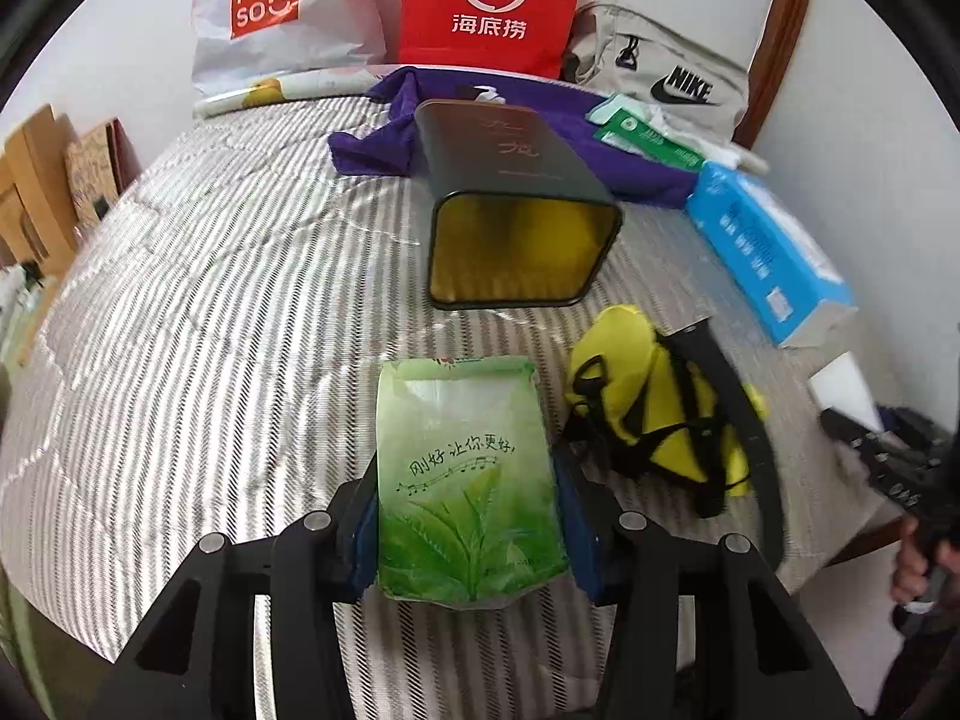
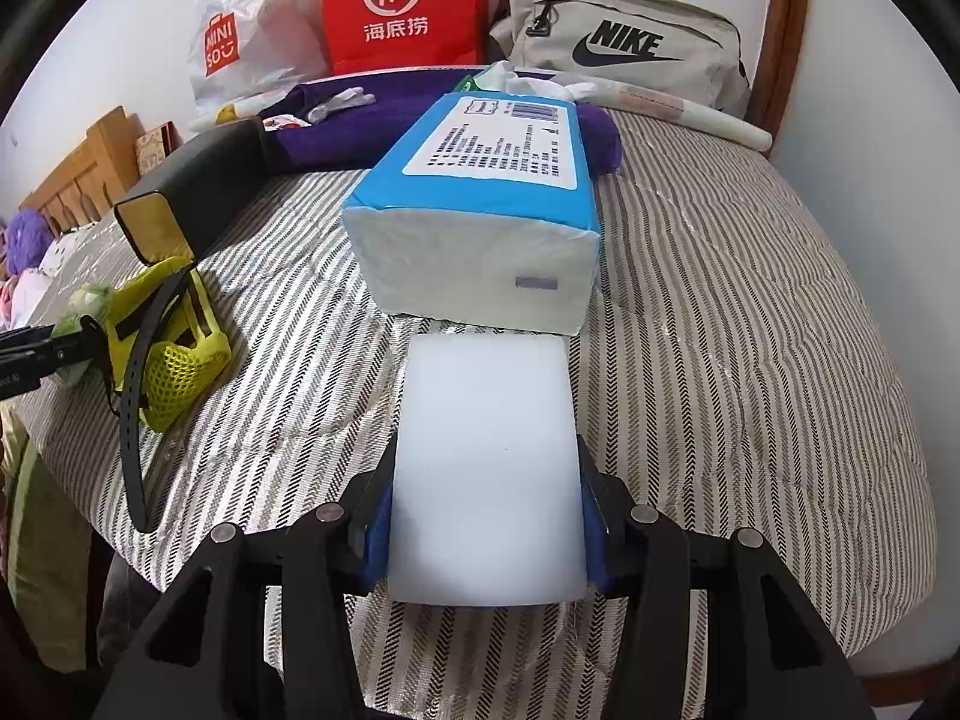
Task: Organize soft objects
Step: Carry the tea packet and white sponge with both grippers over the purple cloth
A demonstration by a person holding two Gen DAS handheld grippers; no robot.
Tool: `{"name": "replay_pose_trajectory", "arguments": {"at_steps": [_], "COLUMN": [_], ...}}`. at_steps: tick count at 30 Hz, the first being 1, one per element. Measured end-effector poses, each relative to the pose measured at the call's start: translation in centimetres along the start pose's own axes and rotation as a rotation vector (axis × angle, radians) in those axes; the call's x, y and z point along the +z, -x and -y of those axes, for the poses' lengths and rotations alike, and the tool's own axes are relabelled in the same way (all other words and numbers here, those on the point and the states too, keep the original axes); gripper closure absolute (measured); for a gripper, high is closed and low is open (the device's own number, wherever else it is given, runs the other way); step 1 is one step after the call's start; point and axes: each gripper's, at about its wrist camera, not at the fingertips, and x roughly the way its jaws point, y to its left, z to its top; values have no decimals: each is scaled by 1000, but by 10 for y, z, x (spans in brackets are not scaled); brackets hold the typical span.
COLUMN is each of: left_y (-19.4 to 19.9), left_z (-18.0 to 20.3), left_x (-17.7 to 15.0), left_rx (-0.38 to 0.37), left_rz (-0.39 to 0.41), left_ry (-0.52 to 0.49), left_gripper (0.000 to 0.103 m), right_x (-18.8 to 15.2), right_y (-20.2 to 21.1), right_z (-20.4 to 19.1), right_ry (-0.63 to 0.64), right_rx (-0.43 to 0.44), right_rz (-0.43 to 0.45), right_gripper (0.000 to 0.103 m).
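Observation:
My left gripper point(image 1: 468, 516) is shut on a green tea-leaf pouch point(image 1: 465, 474), held above the striped bed in front of the open black tin point(image 1: 516, 234), which lies on its side with its gold inside facing me. My right gripper point(image 2: 486, 516) is shut on a white foam block point(image 2: 486, 468), its far end just short of the blue tissue pack point(image 2: 480, 204). The yellow mesh bag with black straps point(image 1: 660, 414) lies right of the pouch; it also shows in the right wrist view point(image 2: 168, 342). The right gripper shows at the left view's right edge point(image 1: 888, 456).
A purple cloth point(image 1: 384, 138), green-white packets point(image 1: 642, 132), a grey Nike bag point(image 2: 624, 42), a red paper bag point(image 1: 489, 6) and a white Miniso bag point(image 1: 264, 12) lie at the bed's far end. The striped quilt point(image 2: 750, 330) drops off at right. A wooden headboard point(image 2: 78, 174) stands left.

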Motion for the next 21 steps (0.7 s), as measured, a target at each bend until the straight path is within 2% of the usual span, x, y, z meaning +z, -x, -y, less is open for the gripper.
{"name": "replay_pose_trajectory", "arguments": {"at_steps": [9, 21], "left_y": [26, 42], "left_z": [5, 4], "left_x": [16, 44], "left_rx": [-69, -105], "left_rz": [46, 73], "left_ry": [25, 54], "left_gripper": [56, 56], "right_x": [12, 46], "right_y": [21, 53], "right_z": [1, -4], "right_ry": [6, 53], "right_rx": [63, 119], "right_rz": [32, 110], "right_gripper": [54, 54]}}
